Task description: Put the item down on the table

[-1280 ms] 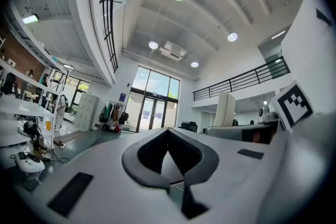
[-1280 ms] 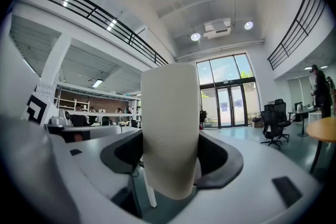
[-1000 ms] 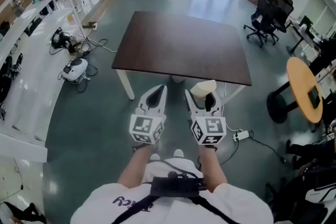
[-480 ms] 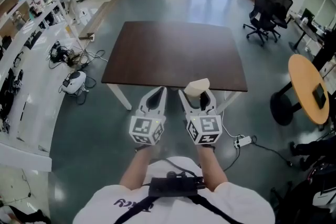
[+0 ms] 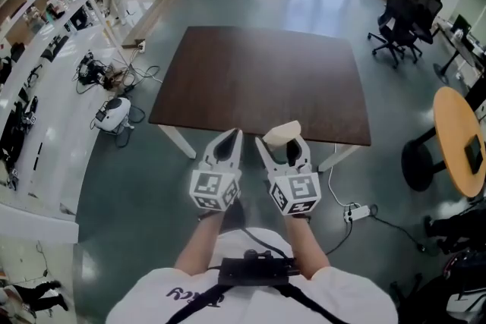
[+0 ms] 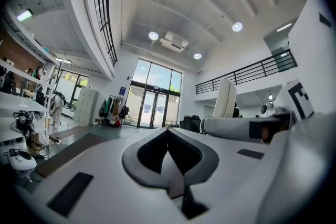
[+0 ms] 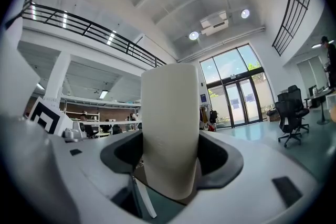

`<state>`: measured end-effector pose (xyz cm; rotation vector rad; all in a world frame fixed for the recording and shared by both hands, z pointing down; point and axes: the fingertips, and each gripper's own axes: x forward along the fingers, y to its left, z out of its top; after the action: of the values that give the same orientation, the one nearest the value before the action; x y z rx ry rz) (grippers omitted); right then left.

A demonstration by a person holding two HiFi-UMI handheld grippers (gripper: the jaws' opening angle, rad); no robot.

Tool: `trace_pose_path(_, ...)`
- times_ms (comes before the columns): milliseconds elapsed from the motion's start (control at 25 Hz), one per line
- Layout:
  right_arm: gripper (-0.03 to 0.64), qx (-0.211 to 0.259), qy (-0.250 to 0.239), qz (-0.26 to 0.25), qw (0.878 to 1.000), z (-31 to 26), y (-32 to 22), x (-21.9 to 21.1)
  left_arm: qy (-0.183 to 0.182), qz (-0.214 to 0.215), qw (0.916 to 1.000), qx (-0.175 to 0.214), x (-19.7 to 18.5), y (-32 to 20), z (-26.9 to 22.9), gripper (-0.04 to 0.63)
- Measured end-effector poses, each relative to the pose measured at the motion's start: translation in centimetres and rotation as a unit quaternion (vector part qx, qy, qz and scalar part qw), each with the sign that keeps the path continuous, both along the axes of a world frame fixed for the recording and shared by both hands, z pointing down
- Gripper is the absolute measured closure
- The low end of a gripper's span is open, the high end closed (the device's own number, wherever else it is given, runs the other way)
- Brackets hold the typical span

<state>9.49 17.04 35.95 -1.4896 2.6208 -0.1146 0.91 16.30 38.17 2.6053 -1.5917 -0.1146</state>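
Observation:
A cream-white cylindrical item stands upright between the jaws of my right gripper, which is shut on it. It is held in the air just in front of the near edge of the dark brown table. My left gripper hangs beside it on the left, shut with nothing between its jaws; in the left gripper view its dark pads meet at a point. In that view the item and the right gripper show at the right.
White table legs stand below the near edge. Black office chairs and a round wooden table are at the right. A white bench with gear runs along the left. A power strip and cable lie on the floor.
The view has shifted, so the table now lies closer to both grippers. The grippers keep their side-by-side pose and the right one still holds the item.

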Motion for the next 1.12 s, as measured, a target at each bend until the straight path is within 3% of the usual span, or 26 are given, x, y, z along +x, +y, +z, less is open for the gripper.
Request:
trace_pose_path(240, 0.305, -0.007, 0.009, 0.039, 0.999, 0.9, -9.5, -1.1, 0.005, 0.015, 0.9999, -0.005, -1.8, -10.1, 0.9, 0.583)
trace_pose_path(600, 0.305, -0.01, 0.021, 0.119, 0.993, -0.2, -23.4, -3.4, 0.01, 0.049, 0.9986, 0.016, -5.5, -24.7, -1.3, 0.583)
trace_pose_path(880, 0.305, -0.027, 0.047, 0.11, 0.992, 1.3, -29.8, -5.5, 0.026, 0.073, 0.997, -0.007, -6.7, -31.1, 1.0, 0.583)
trace_pose_path(1120, 0.305, -0.054, 0.06, 0.111, 0.991, 4.1, -34.6, -4.3, 0.027, 0.077, 0.9965, -0.018, -5.9, -36.1, 3.1, 0.583)
